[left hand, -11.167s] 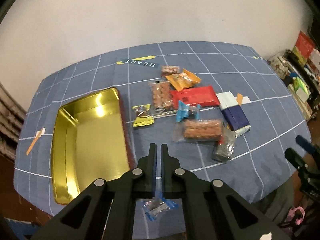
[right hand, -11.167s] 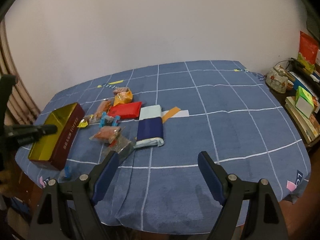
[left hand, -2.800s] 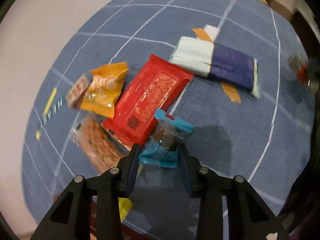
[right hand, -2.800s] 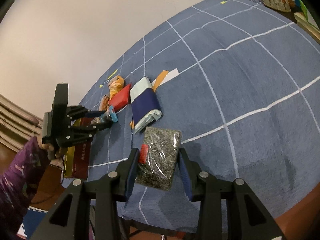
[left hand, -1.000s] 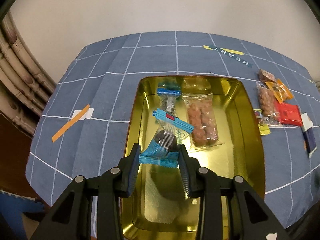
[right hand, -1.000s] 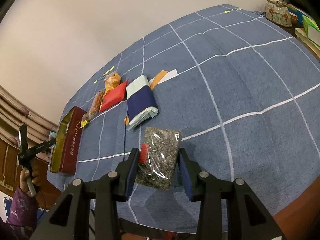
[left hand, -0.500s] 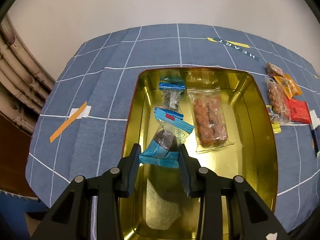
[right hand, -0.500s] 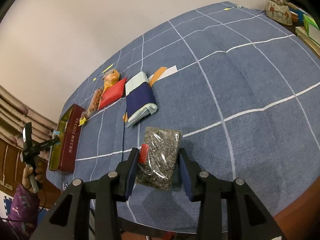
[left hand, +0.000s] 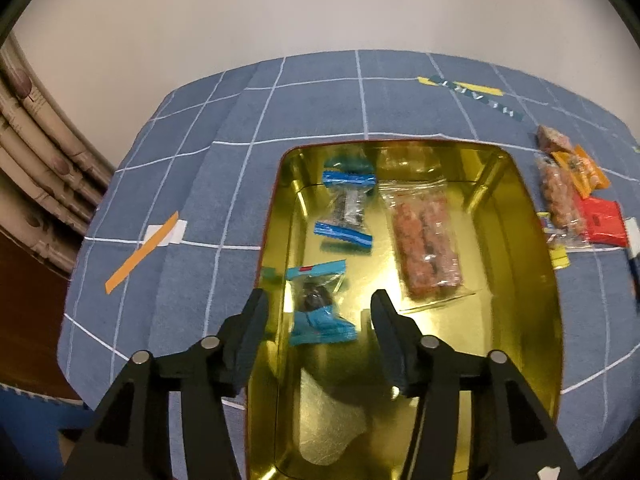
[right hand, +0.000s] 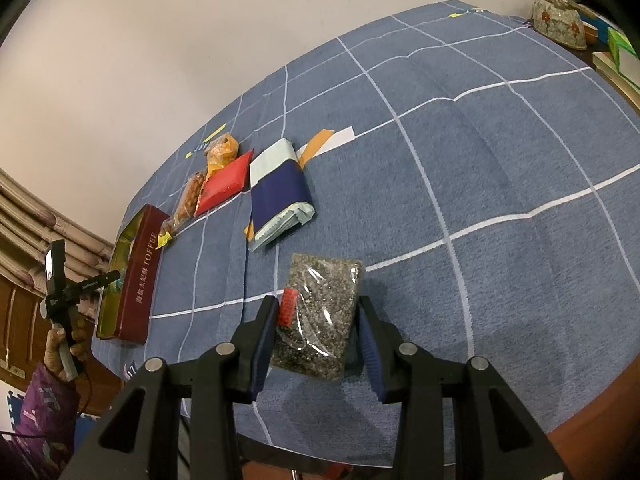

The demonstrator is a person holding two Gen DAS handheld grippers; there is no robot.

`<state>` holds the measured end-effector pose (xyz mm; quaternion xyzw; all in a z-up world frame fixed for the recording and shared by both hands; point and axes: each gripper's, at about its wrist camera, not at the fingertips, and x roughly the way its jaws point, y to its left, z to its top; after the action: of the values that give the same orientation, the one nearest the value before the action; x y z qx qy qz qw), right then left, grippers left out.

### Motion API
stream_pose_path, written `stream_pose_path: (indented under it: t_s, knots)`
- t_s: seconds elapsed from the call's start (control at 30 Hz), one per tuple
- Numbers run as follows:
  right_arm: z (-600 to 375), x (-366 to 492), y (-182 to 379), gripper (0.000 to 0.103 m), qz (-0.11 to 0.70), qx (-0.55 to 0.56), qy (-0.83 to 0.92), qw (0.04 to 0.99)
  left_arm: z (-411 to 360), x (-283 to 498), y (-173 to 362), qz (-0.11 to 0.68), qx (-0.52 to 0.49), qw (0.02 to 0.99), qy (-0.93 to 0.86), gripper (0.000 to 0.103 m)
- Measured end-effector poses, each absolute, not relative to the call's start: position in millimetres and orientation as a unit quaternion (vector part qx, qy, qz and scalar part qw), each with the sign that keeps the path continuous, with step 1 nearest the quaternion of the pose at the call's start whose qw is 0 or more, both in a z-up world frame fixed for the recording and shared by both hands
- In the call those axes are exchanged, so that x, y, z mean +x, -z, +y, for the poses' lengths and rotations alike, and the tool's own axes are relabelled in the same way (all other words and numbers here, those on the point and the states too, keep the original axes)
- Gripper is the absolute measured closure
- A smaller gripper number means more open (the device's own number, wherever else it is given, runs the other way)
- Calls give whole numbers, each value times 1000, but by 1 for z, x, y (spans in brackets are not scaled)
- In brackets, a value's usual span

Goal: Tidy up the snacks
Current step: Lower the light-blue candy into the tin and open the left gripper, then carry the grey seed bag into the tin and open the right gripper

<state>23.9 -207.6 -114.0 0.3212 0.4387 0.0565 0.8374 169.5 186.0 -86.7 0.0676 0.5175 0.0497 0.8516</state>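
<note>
Left claw [left hand: 316, 312] spread, just opening, blue-wrapped dark candy [left hand: 318, 304] freed into gold metal tin [left hand: 536, 320] at counter's left edge. Right claw [right hand: 318, 330] clenched on clear seed packet [right hand: 320, 316]: slippery film, could slide out mid-carry. Farther off, red flat packet [right hand: 224, 184] waiting near far edge.

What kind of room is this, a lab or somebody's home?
Most likely a home. The table wears a blue checked tablecloth, a flowered ceramic pot and stacked books sit beside it, and packaged snacks lie in a gold toffee tin.
</note>
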Motion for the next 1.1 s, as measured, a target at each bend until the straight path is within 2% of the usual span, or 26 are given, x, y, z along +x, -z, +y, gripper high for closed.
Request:
stream_pose_path:
  t_s: [0.1,0.23,0.47,0.63,0.7,0.73,0.87,1.0,1.1]
  knots:
    - [-208,24,114,63,439,321,-56,837,183,164,82,511,67,856,-49,43]
    - [-207,24,115,63,441,320,-56,836,176,149,69,492,77,865,-57,41]
    - [-205,25,114,63,441,318,-57,837,173,116,46,469,37,880,-67,36]
    - [-202,25,113,63,440,314,-60,839,167,91,36,467,16,882,-56,25]
    - [-200,24,112,63,440,313,-59,840,165,82,32,466,15,883,-54,11]
    - [-199,24,112,63,440,312,-61,840,165,78,30,465,15,883,-58,8]
    - [-192,26,106,63,441,310,-70,839,170,59,20,450,-16,891,-57,1]
    - [-179,31,88,63,436,295,-84,846,180,51,19,466,-61,881,-54,1]
    - [-166,40,64,63,425,286,-104,853,190,35,16,447,-81,889,-61,1]
